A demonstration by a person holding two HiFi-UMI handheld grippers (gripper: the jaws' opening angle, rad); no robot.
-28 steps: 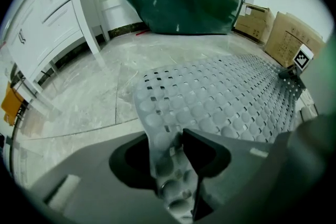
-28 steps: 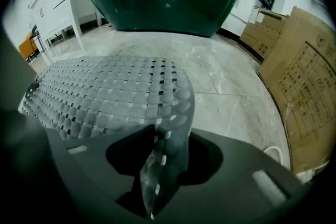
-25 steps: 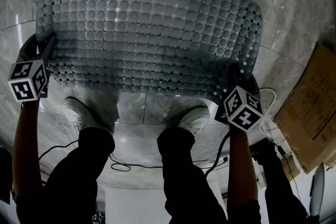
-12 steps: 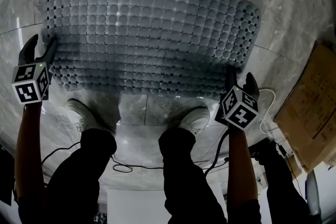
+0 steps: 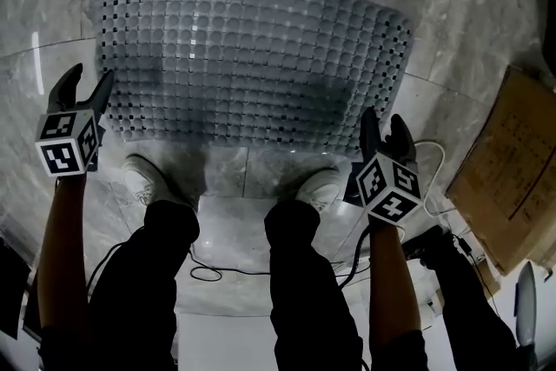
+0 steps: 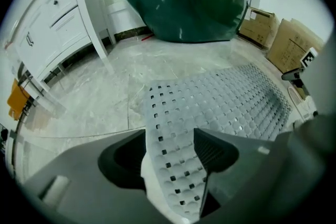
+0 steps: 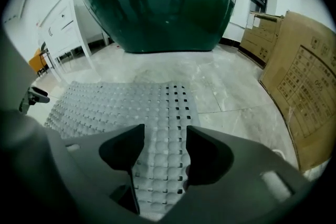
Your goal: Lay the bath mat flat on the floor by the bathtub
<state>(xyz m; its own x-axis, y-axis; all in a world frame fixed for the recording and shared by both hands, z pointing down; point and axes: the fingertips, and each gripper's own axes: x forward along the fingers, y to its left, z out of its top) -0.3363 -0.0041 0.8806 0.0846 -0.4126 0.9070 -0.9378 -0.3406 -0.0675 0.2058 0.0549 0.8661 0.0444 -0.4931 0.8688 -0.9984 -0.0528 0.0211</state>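
The grey bath mat [image 5: 252, 56], dotted with round bumps and small holes, lies spread on the marble floor. In the gripper views it reaches toward the dark green bathtub [image 7: 157, 5]. My left gripper [image 5: 91, 76] hangs open above the mat's near left corner, apart from it. My right gripper [image 5: 383, 119] is open above the near right corner; its jaws have just been closing a little, with nothing gripped. Through both pairs of jaws I see only the mat [image 6: 226, 102] lying below.
A white cabinet [image 6: 52, 23] stands left of the tub. Cardboard boxes [image 5: 512, 169] lean at the right. The person's white shoes [image 5: 317, 187] stand just behind the mat's near edge, and cables [image 5: 208, 274] run over the floor behind them.
Both grippers held the mat's near corners a second ago. They have opened, let it go and lifted back toward the person. The mat now lies flat.
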